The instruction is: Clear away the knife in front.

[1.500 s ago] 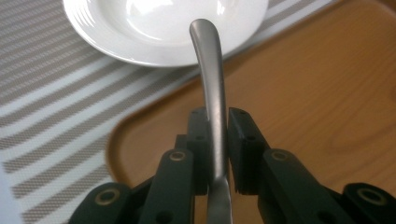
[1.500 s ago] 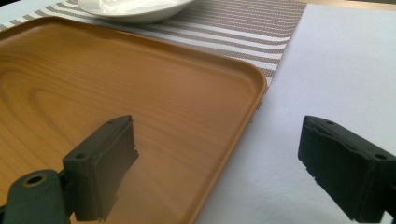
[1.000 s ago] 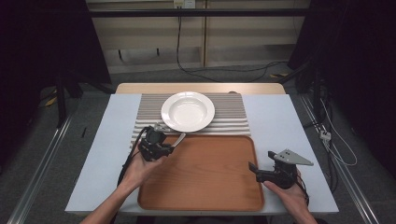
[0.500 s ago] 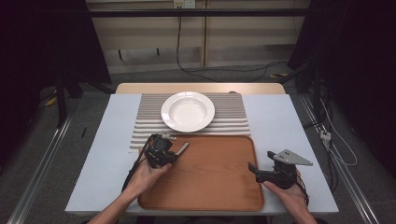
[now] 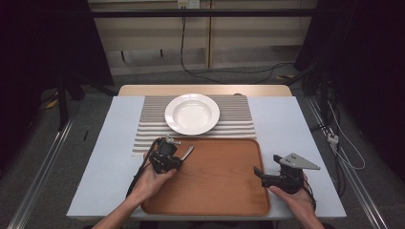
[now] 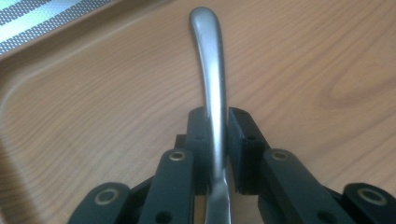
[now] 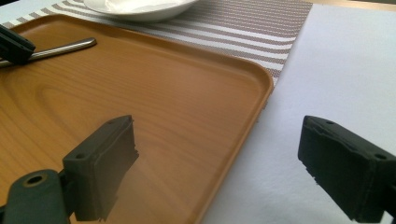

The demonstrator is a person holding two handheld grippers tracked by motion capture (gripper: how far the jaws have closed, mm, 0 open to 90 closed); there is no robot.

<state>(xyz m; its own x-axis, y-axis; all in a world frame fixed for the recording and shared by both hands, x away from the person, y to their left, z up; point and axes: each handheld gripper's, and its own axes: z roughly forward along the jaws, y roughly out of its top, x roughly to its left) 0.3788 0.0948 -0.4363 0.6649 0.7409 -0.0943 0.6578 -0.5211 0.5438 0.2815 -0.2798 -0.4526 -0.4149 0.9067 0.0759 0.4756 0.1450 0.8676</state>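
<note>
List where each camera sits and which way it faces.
High view: above the person's side, facing forward and down on the tray; forearms, both grippers show.
Left gripper view: on the left gripper, along jaws clamping a metal utensil handle.
Right gripper view: on the right gripper, jaws open over tray edge.
All share the tray.

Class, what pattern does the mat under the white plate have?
The mat has grey and white stripes; the high view shows it best.

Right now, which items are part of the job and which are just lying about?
In the job:
- metal utensil handle, clamped in the left gripper
- wooden tray under it

Lying about:
- white plate
- striped mat
- right gripper, open, idle
</note>
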